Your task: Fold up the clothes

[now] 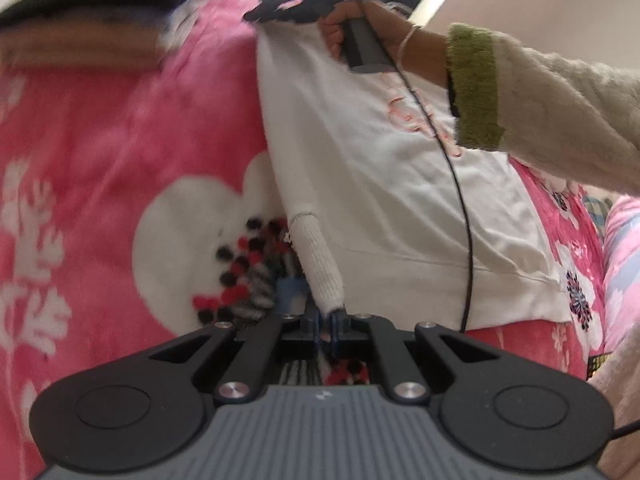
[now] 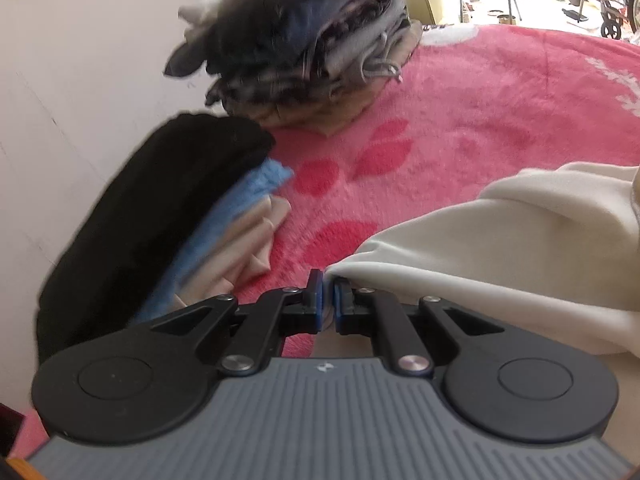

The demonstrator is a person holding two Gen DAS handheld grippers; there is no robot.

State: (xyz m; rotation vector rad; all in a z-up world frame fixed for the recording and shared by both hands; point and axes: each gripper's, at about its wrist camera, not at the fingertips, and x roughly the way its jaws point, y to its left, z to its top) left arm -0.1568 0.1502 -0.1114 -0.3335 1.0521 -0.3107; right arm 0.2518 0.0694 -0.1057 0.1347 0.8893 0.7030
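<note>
A white sweatshirt (image 1: 372, 168) with a pink print lies spread on a pink flowered blanket (image 1: 100, 140). My left gripper (image 1: 326, 320) is shut on the ribbed cuff (image 1: 320, 264) of its sleeve, at the garment's lower left. In the left wrist view a hand holds the right gripper (image 1: 276, 10) at the sweatshirt's far corner. In the right wrist view my right gripper (image 2: 327, 296) is shut on a fold of the cream-white sweatshirt (image 2: 500, 248), which drapes off to the right.
A folded stack of black, blue and beige clothes (image 2: 172, 232) lies left of the right gripper by the wall (image 2: 60, 60). A tall heap of dark and grey clothes (image 2: 308, 40) sits behind it. Open pink blanket (image 2: 480, 100) stretches to the right.
</note>
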